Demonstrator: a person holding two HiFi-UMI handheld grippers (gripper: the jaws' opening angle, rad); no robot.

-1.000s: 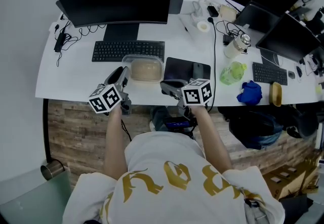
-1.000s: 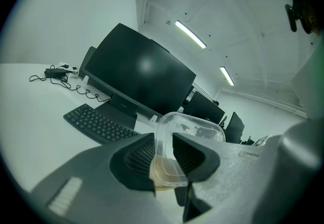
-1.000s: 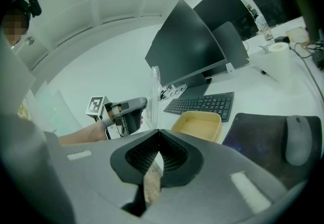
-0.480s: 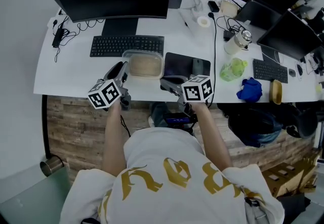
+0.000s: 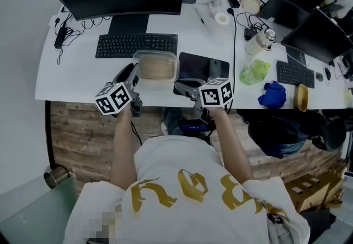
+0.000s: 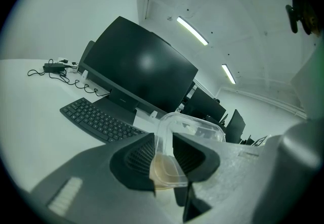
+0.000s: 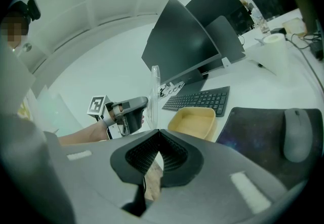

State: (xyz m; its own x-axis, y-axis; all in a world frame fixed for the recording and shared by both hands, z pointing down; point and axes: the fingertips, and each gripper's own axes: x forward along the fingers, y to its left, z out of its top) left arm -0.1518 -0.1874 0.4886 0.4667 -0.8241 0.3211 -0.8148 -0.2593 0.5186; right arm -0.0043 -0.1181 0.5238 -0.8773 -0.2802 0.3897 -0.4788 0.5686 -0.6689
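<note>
Clear plastic container [image 5: 157,66], beige inside, at the desk's [image 5: 71,80] front edge, just before the keyboard [image 5: 136,45]. Left gripper [image 6: 163,143] clamped on its near-left corner rim; right gripper [image 7: 158,143] pinched on its thin clear edge. Probably light, flexible, slippery; best held at the stiffer rim corners.

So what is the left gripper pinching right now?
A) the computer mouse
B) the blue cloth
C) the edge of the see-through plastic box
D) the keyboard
C: in the left gripper view, the left gripper has its jaws closed on the rim of the clear plastic container, while the keyboard lies apart on the desk behind it.
</note>
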